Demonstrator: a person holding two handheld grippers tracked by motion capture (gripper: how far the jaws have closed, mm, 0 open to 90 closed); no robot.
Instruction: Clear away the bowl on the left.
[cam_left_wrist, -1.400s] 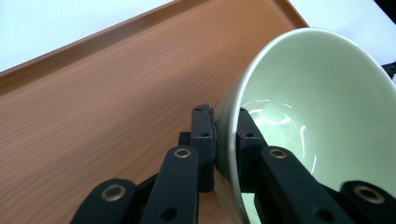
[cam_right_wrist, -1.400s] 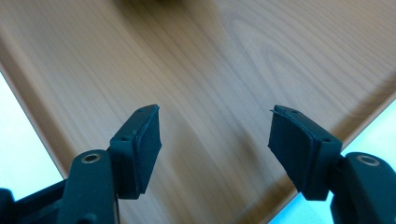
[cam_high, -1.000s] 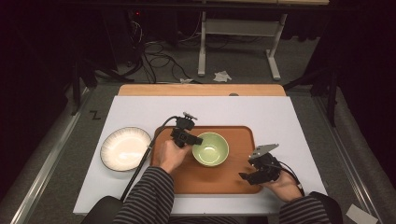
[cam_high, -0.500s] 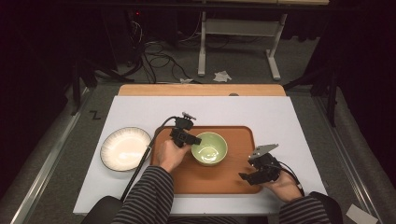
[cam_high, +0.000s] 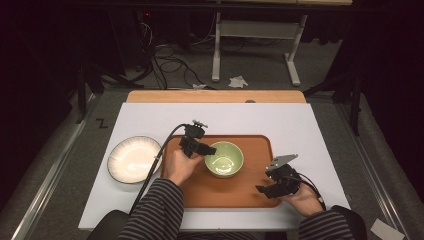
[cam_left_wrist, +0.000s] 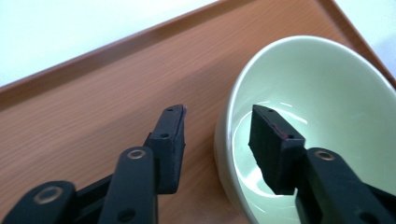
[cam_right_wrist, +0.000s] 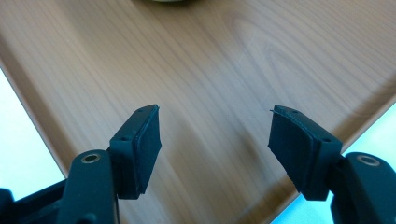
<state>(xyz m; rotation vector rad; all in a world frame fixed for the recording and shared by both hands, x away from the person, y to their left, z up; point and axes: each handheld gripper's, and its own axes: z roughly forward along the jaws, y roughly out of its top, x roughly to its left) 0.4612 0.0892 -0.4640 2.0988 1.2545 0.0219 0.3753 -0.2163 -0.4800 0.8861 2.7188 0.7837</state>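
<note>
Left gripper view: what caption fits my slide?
Left gripper, jaws just opened, straddling the rim of the green bowl on the wooden tray.

1. The green bowl (cam_left_wrist: 322, 107) looks like glazed ceramic, smooth and glossy, with light glinting inside it.
2. The tray (cam_high: 250, 192) is wood-grained with a smooth, low-sheen finish.
3. The left tool (cam_left_wrist: 217, 135) and right tool (cam_right_wrist: 215, 140) are matt black plastic; their pads (cam_right_wrist: 292, 140) are ribbed and rubbery.
4. The tabletop (cam_high: 310, 130) is matt white.
5. The plate (cam_high: 134, 159), near the tabletop's left edge, is pale with a ridged rim.
</note>
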